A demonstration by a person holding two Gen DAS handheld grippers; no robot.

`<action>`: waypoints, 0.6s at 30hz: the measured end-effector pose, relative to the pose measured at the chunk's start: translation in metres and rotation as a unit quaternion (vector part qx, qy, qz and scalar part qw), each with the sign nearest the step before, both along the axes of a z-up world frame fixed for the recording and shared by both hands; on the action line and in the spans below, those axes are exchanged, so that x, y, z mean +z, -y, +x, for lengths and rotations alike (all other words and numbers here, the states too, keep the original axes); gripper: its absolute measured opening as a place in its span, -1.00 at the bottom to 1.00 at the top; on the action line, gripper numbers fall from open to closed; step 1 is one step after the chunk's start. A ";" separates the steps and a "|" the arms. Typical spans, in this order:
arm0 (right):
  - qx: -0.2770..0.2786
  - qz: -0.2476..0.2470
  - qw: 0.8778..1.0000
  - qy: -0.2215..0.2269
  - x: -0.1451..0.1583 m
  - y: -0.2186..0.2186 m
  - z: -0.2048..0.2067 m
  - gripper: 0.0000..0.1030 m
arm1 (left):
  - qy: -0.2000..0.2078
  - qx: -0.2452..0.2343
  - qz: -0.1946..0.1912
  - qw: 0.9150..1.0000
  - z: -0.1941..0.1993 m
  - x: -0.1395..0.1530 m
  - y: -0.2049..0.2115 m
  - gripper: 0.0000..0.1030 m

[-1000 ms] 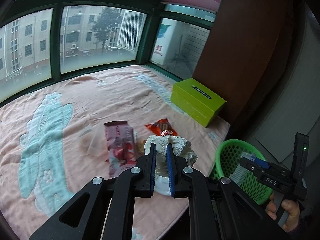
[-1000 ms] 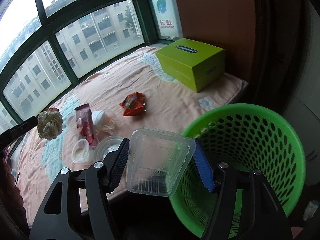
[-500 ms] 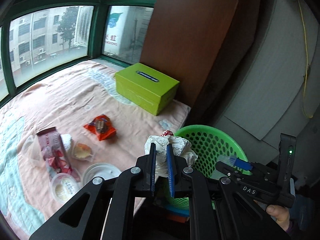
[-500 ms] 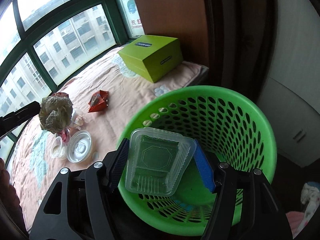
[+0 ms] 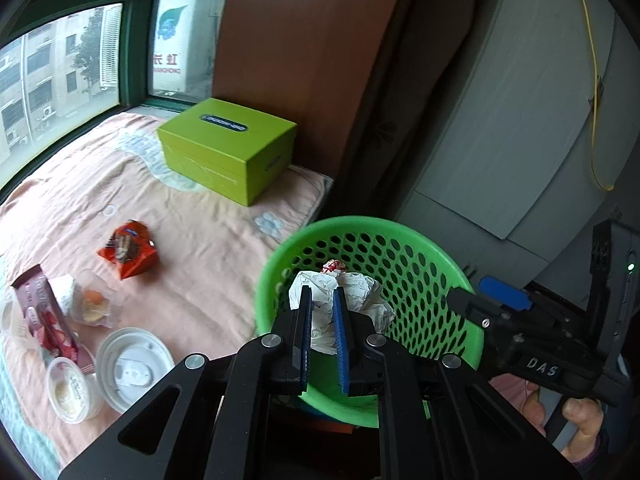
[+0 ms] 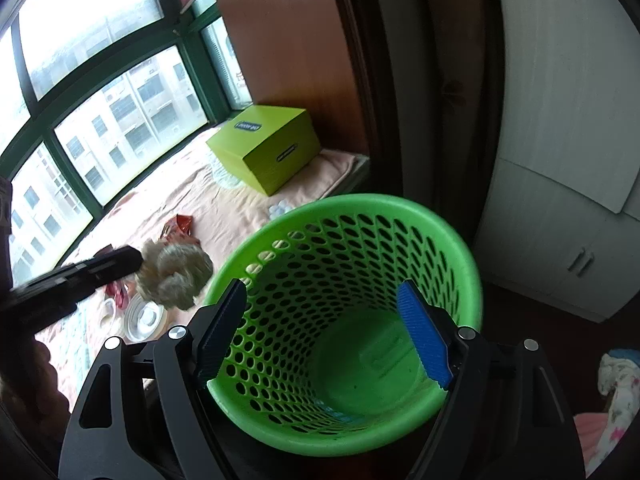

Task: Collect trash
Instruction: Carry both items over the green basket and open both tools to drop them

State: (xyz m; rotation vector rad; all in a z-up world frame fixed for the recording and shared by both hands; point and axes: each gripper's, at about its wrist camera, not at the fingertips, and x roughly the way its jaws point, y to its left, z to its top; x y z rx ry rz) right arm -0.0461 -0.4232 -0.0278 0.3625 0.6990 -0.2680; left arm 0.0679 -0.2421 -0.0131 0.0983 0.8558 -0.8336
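My left gripper (image 5: 322, 300) is shut on a crumpled white paper wad (image 5: 360, 292) and holds it over the near rim of the green mesh basket (image 5: 400, 236). In the right wrist view the wad (image 6: 176, 272) hangs just left of the basket (image 6: 400, 216). My right gripper (image 6: 320, 332) is open and empty above the basket's mouth. A clear plastic container (image 6: 380, 356) lies on the basket's bottom. The right gripper also shows in the left wrist view (image 5: 504, 296).
On the pink blanket (image 5: 200, 232) lie an orange snack packet (image 5: 128, 248), a pink wrapper (image 5: 44, 316), a clear wrapper with food (image 5: 94, 304), a white lid (image 5: 130, 364) and a small cup (image 5: 72, 388). A lime-green box (image 5: 228, 148) stands by the wooden panel.
My right gripper opened and the clear container dropped into the basket. My left gripper carried the paper wad right, from over the blanket to the basket's rim.
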 end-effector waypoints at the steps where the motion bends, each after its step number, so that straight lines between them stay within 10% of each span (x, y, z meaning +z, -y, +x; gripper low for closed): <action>1: -0.002 0.001 1.000 0.002 0.001 0.002 -0.002 0.51 | -0.003 -0.006 0.002 1.000 -0.002 -0.003 0.005 -0.80; 8: -0.012 0.007 1.000 0.008 0.000 0.012 -0.009 0.51 | -0.020 -0.034 0.020 0.999 -0.013 -0.019 0.032 -0.78; 12: -0.015 0.012 1.000 0.009 -0.001 0.016 -0.010 0.51 | -0.018 -0.036 0.026 0.999 -0.018 -0.023 0.038 -0.22; 18: -0.010 0.012 1.000 0.012 0.001 0.013 -0.008 0.51 | -0.011 -0.017 0.026 0.999 -0.018 -0.023 0.028 0.08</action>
